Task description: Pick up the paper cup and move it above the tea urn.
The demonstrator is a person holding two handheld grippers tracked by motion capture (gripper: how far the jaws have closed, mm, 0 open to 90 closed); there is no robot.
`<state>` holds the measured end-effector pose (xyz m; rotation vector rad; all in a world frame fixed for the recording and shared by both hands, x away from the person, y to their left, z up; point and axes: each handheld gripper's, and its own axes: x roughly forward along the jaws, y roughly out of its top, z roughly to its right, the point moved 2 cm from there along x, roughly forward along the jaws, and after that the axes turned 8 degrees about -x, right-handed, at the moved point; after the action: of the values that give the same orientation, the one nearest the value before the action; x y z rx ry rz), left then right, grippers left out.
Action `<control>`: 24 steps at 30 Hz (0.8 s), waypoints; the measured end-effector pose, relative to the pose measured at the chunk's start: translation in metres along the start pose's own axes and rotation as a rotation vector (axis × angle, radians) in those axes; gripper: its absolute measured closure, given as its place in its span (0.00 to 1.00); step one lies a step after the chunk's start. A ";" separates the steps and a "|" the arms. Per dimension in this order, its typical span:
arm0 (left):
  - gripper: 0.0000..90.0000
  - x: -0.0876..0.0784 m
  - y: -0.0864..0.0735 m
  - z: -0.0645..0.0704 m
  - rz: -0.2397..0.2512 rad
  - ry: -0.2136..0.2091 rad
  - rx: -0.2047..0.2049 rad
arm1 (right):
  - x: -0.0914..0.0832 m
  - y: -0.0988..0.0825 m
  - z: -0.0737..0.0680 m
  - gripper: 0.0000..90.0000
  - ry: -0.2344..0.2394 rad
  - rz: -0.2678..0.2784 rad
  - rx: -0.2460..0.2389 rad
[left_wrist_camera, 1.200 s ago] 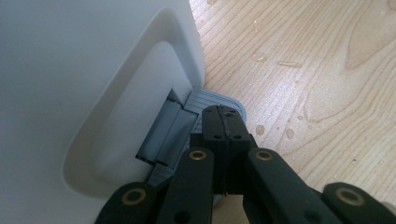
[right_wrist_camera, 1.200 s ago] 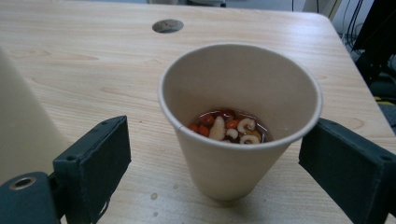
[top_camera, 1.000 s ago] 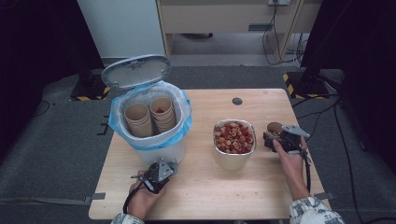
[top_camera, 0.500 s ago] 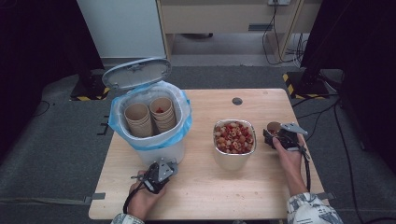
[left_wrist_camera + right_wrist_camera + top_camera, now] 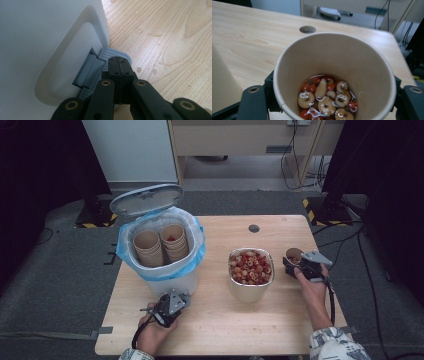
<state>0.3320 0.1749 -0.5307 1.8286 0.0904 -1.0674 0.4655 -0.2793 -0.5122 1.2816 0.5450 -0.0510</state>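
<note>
Right gripper (image 5: 295,265): jaws have just been closing and now clamp the paper cup (image 5: 334,77) from both sides — black pads sit against its wall in the right gripper view. The cup stands upright on the table (image 5: 280,320), just right of the steel bowl (image 5: 250,287), and holds red and beige cereal rings in a little liquid. A second ago the jaws stood wider around the same cup; the hand has barely shifted since. So the grasp looks made, and the lift is my guess for the next step.

Left gripper (image 5: 119,65): jaws pressed together, nothing between them, tips resting on the grey pedal (image 5: 110,53) at the foot of the white bin (image 5: 165,280). The bin's lid (image 5: 146,199) stands open — same as a second ago — so the pedal is being held down.

Inside the blue liner (image 5: 125,252) are stacked paper cups (image 5: 161,245), which suggests this one goes there too. Risk: wet contents — keep it level on the way over the bowl.
</note>
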 end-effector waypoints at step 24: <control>1.00 0.000 0.000 0.000 0.000 -0.001 -0.003 | -0.035 0.093 -0.008 0.32 0.054 0.092 -0.220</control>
<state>0.3320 0.1748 -0.5307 1.8258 0.0918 -1.0678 0.4630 -0.2531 -0.4163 1.0943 0.5219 0.1174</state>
